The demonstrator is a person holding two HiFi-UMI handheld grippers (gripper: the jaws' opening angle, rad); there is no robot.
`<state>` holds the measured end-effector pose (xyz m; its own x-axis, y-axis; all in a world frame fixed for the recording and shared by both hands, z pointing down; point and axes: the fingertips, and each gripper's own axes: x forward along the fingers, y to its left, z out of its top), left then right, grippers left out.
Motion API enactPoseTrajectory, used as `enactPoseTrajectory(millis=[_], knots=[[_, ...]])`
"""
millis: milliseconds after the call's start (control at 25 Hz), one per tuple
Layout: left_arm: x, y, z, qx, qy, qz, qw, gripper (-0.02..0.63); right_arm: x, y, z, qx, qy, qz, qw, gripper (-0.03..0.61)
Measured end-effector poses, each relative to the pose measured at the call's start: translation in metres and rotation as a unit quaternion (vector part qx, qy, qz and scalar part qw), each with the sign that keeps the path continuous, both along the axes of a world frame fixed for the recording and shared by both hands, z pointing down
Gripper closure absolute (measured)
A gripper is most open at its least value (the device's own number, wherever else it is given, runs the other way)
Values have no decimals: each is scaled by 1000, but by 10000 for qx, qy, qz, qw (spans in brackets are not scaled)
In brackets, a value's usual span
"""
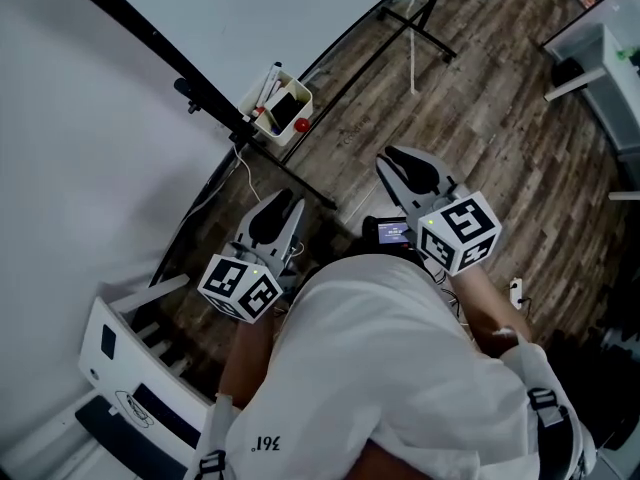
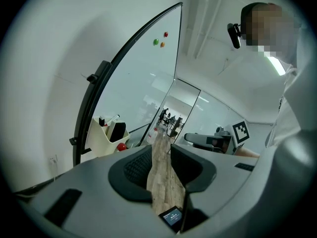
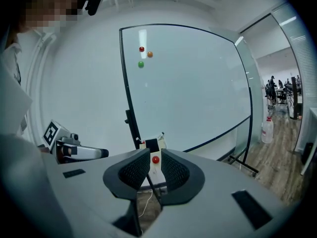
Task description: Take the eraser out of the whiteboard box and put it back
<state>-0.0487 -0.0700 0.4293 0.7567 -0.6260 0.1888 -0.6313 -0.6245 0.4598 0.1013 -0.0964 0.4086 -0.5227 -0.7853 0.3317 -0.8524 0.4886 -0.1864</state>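
Note:
A white whiteboard box (image 1: 268, 108) hangs on the black frame of the whiteboard (image 3: 188, 83). The black eraser (image 1: 291, 107) stands upright in it, and a red round magnet (image 1: 302, 125) sticks to its front. My left gripper (image 1: 287, 201) hovers below the box, well short of it, jaws wide apart and empty. My right gripper (image 1: 393, 159) is to the right of the box and also clear of it. In the right gripper view, the eraser (image 3: 151, 145) and magnet (image 3: 155, 159) show through the narrow gap of my right gripper (image 3: 155, 158), with nothing between the jaws.
Three coloured magnets (image 3: 141, 49) sit high on the board. The board's black stand legs (image 1: 420, 28) spread over the wood floor, and a cable hangs below the box. A water bottle (image 3: 267, 129) stands by the glass wall. A white unit (image 1: 120, 358) is at my lower left.

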Motion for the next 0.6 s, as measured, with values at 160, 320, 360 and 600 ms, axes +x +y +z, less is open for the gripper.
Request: enactPoseTrajectory(millis=[160, 320, 360, 600], knots=[[5, 5, 3, -92, 16, 98, 9999, 488, 3, 5, 6, -82, 18, 47, 10000, 499], [7, 8, 4, -178, 34, 113, 9998, 488, 4, 8, 10, -121, -19, 90, 9999, 515], [8, 8, 5, -180, 32, 130, 9997, 488, 5, 9, 11, -134, -37, 114, 9998, 519], [9, 5, 9, -208, 25, 192, 9996, 488, 14, 4, 15, -152, -74, 274, 9995, 545]])
